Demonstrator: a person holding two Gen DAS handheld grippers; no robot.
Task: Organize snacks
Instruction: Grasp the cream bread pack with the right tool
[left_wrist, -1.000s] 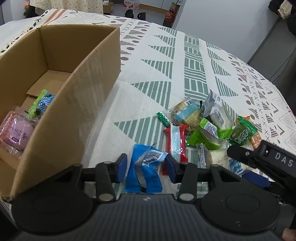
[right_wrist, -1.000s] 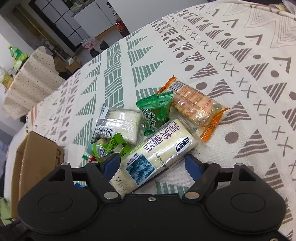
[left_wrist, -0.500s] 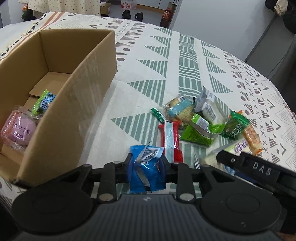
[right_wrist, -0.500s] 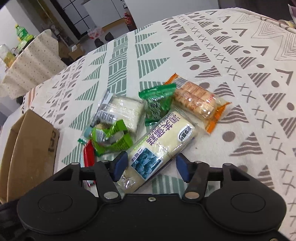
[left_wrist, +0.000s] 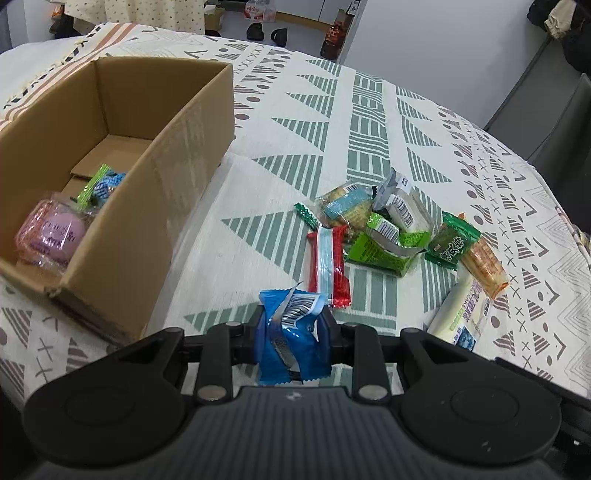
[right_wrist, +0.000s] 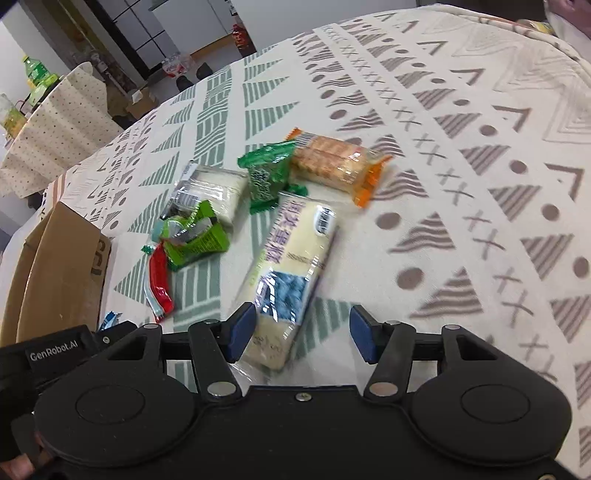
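My left claw (left_wrist: 294, 328) is clamped on the blue packet (left_wrist: 291, 334), lifted just beside the cardboard box (left_wrist: 155, 192) on the counter (left_wrist: 369, 110). The wrapper is slick and puffy, and I hold it mid-body, so it could squirt out before I clear the box wall. My right claw (right_wrist: 301, 328) stands open around the near end of the long cream packet (right_wrist: 295, 258), which lies off-centre, against the left pad. Closing now may pinch only its edge, swing it, and knock the green packet (right_wrist: 194, 236) nearby.
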